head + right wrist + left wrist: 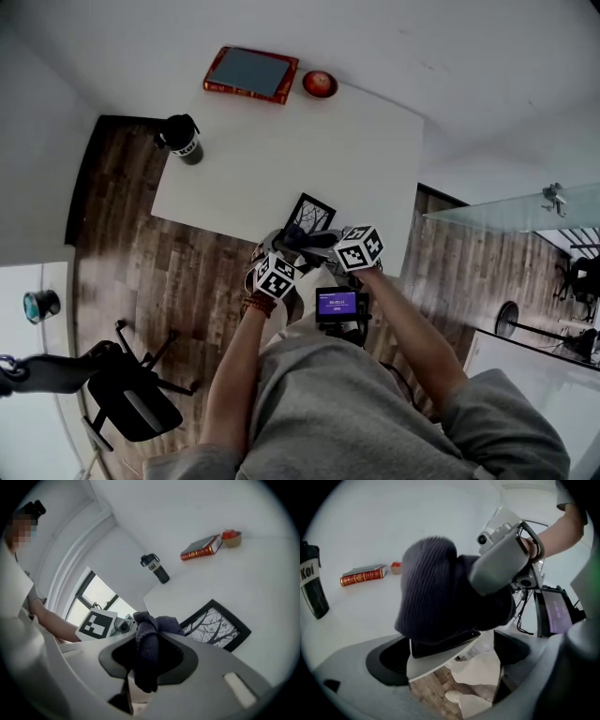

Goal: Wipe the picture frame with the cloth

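Head view: the picture frame (312,212) lies at the near edge of the white table (281,159). The left gripper (277,262) and right gripper (330,242) crowd it, with the dark cloth (302,240) bunched between them.

Left gripper view: its jaws stand wide apart and press on nothing. The frame's black edge (440,645) sits between them under the hanging ribbed cloth (436,588).

Right gripper view: this claw is clenched on the cloth (146,660), which droops limp and soft. The frame (215,625) lies just beyond.

The frame looks light, stiff and probably glazed, so likely to slide off the edge. It is best pinched by its outer moulding, not the face.
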Demonstrator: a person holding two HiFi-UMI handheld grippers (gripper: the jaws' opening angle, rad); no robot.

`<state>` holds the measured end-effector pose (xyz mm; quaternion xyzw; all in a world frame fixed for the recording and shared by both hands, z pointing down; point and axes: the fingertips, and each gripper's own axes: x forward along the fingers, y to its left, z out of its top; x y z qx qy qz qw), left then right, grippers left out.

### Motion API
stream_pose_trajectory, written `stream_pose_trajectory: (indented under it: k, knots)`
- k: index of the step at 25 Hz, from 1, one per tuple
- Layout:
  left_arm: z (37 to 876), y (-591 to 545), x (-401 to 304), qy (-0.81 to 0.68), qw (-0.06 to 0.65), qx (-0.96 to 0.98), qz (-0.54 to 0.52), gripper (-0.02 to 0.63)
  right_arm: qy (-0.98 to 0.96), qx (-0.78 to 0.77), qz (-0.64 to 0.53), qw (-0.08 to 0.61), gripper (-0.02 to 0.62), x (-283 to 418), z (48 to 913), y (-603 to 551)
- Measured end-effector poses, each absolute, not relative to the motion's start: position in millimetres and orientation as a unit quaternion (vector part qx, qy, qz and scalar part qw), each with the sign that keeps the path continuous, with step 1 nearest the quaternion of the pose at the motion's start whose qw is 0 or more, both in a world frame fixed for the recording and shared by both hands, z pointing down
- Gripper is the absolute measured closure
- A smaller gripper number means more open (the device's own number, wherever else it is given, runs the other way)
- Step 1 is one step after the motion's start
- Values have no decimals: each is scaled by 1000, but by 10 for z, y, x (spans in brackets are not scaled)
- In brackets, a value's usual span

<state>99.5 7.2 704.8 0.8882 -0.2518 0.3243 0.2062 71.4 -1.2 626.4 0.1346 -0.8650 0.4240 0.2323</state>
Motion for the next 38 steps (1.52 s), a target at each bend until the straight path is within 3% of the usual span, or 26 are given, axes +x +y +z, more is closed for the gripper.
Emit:
stream_pose_trajectory:
  k: [6, 17, 21, 38]
  knots:
    - [6381, -139, 833, -269, 157, 909, 278, 57, -904, 202, 344, 155, 489, 1051, 5422, -336]
    - [3817, -803, 834, -356, 26, 933, 49, 122, -913, 390, 123, 8, 485, 1534, 3720, -507]
    - [3185, -738, 750, -395, 13, 918, -43, 222, -891, 449, 72, -15, 485, 1674, 3387, -369]
    - [3094, -278, 611, -457, -34, 886, -64, 565, -855, 519, -20, -4, 485, 1594, 3196, 73]
